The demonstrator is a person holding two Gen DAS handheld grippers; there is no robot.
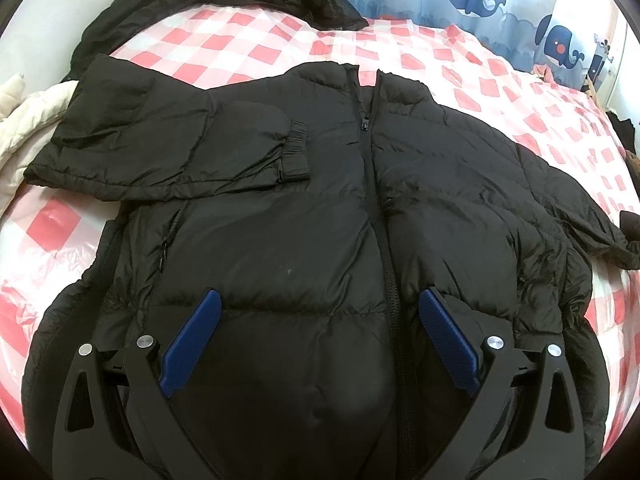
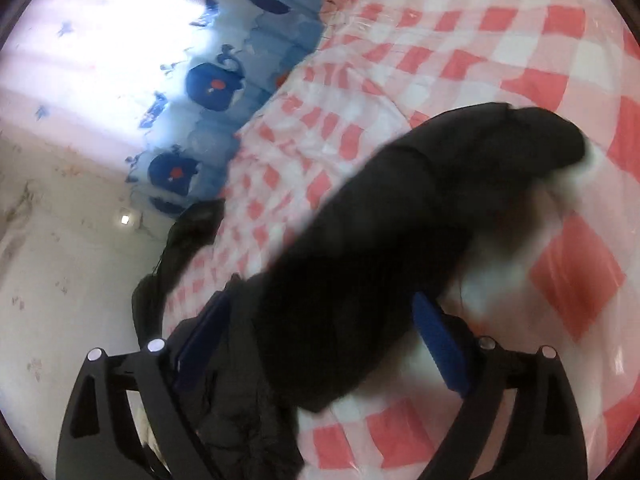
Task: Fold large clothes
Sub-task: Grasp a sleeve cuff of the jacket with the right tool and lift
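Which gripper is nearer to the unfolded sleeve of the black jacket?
Right. The right gripper stands open around the unfolded sleeve. The left gripper hovers open over the jacket's front, away from it.

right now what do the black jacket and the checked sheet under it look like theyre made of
Black jacket: looks like thin matte nylon or polyester over puffy fill, judging by the stitched bulging panels and fine wrinkles. Checked sheet: red and white, seemingly plastic film or coated cloth, since it glints and crinkles.
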